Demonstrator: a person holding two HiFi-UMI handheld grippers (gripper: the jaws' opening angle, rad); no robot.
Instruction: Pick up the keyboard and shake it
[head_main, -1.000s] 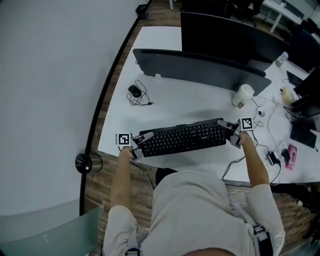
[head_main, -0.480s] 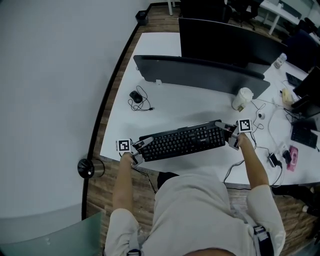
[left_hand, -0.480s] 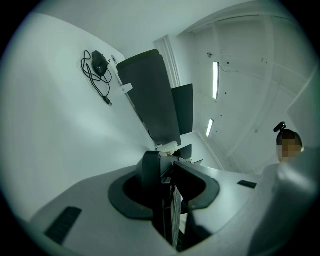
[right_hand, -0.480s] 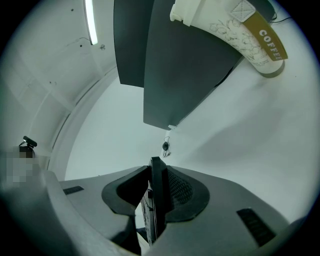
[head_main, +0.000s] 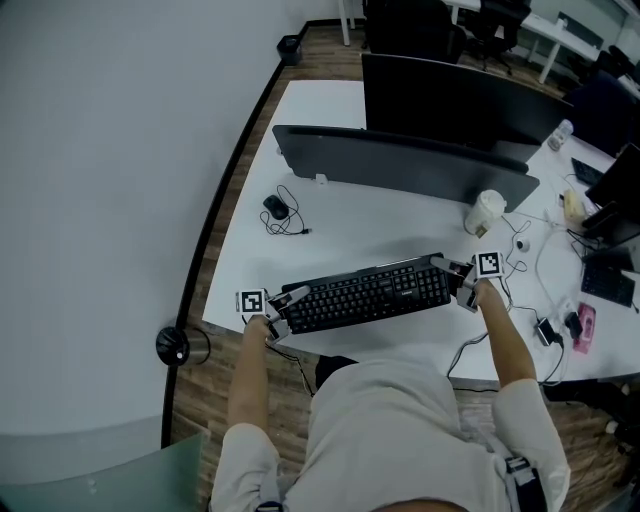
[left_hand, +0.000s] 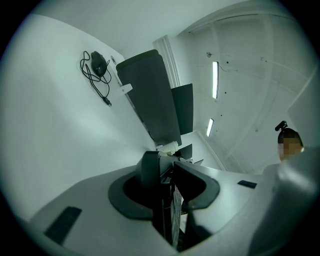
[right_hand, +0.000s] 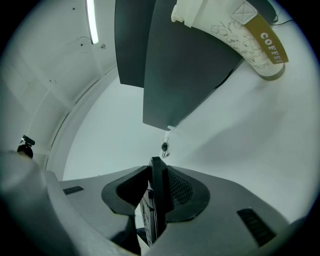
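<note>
Head view: left gripper (head_main: 286, 303) at nine o'clock, right gripper (head_main: 452, 272) at three, each clamped on an end of the keyboard (head_main: 365, 295), seemingly lifted; shaking next demands firm grips.

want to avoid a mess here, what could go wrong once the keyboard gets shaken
1. The left gripper and right gripper each pinch only a narrow end of the keyboard; a hard shake could work it loose and drop it onto the desk.
2. The coffee cup stands close beyond the right gripper; a wide swing might tip it over.
</note>
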